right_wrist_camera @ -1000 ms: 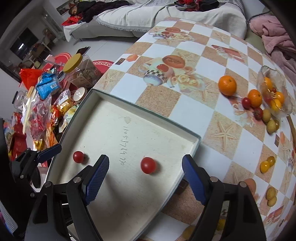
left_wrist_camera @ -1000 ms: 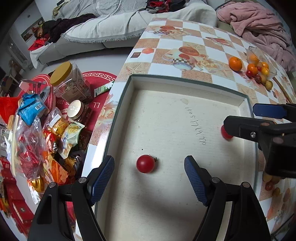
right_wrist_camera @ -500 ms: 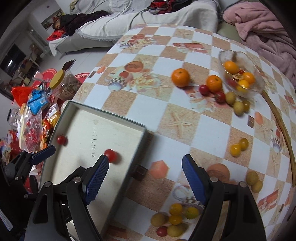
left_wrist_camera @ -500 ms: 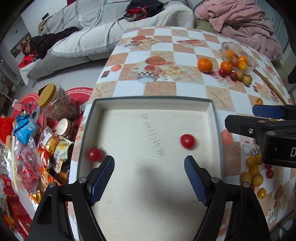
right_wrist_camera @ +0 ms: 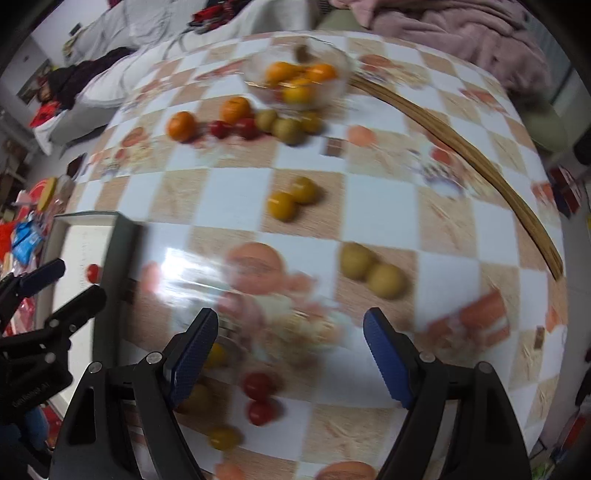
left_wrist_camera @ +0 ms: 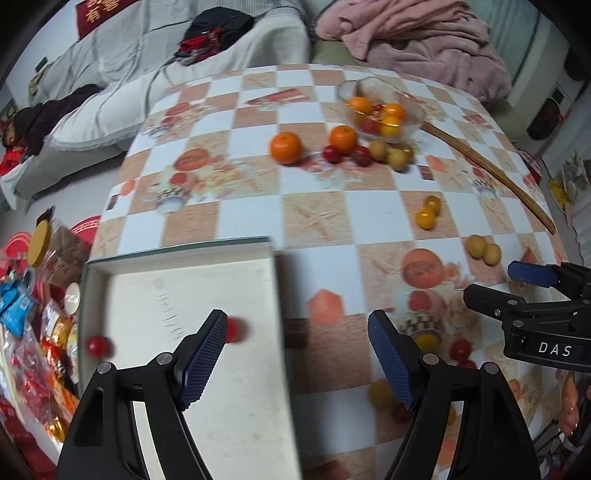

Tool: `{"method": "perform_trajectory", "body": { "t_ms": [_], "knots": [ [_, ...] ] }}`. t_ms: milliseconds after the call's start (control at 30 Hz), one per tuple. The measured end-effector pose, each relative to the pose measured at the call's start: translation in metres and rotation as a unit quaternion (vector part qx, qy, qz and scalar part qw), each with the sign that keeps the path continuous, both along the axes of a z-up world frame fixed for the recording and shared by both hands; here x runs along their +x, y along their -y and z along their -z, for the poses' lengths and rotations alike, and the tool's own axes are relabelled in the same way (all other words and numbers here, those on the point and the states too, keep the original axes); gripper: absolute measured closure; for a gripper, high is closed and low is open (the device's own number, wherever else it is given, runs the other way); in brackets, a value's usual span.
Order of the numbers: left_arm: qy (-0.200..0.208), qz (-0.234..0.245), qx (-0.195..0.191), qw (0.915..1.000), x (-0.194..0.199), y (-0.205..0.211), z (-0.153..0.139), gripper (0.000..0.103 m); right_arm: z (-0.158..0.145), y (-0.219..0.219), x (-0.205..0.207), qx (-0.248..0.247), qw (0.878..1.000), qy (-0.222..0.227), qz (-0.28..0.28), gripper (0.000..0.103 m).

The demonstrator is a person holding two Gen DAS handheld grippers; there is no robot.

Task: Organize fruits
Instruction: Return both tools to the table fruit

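Note:
A shallow white tray [left_wrist_camera: 184,269] lies at the table's left with two red cherry tomatoes in it, one [left_wrist_camera: 99,346] near its left wall and one [left_wrist_camera: 235,329] half behind my left finger. My left gripper [left_wrist_camera: 297,349] hangs open and empty over the tray's right wall. My right gripper [right_wrist_camera: 290,345] is open and empty above the tablecloth; red tomatoes [right_wrist_camera: 257,384] and small yellow fruits [right_wrist_camera: 223,437] lie just below it. Two oranges [left_wrist_camera: 286,147] sit by a glass bowl [left_wrist_camera: 380,107] holding more fruit at the far side.
Loose yellow fruits [right_wrist_camera: 284,205] and pale round ones [right_wrist_camera: 384,280] dot the checked tablecloth. A long wooden stick [right_wrist_camera: 461,151] crosses the right side. Snack bags and jars [left_wrist_camera: 40,295] crowd the floor left of the table. A sofa and pink blanket [left_wrist_camera: 413,33] lie beyond.
Both grippers have swung right, off the tray's middle toward the open tablecloth. The two tomatoes stay in the tray, now at the left of both views. Both jaws keep the same width.

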State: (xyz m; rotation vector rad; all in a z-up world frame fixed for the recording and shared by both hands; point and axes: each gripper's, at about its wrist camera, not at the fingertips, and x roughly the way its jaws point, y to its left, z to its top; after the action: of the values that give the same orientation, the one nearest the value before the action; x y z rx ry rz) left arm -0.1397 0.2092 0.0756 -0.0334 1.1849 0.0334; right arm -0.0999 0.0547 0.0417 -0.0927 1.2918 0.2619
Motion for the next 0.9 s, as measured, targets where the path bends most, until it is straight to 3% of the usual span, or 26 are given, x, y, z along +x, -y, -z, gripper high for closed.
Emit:
{"method": "perform_trajectory", "body": {
  "t_ms": [333,767,900],
  "knots": [
    [-0.012,0.056,-0.01,0.9983,0.03,0.06,0.022,0.024,0.018,0.064,0.003,-0.004,0.998,-0.01,0.061,0.019],
    [0.003,0.079,-0.008,0.9968,0.096,0.097,0.046,0.024,0.027,0.065,0.019,0.012,0.999,0.009,0.04,0.02],
    [-0.005,0.079,-0.008,0.9968,0.103,0.102,0.055,0.024,0.031,0.064,0.024,0.012,0.999,0.013,0.032,0.026]
  ]
}}
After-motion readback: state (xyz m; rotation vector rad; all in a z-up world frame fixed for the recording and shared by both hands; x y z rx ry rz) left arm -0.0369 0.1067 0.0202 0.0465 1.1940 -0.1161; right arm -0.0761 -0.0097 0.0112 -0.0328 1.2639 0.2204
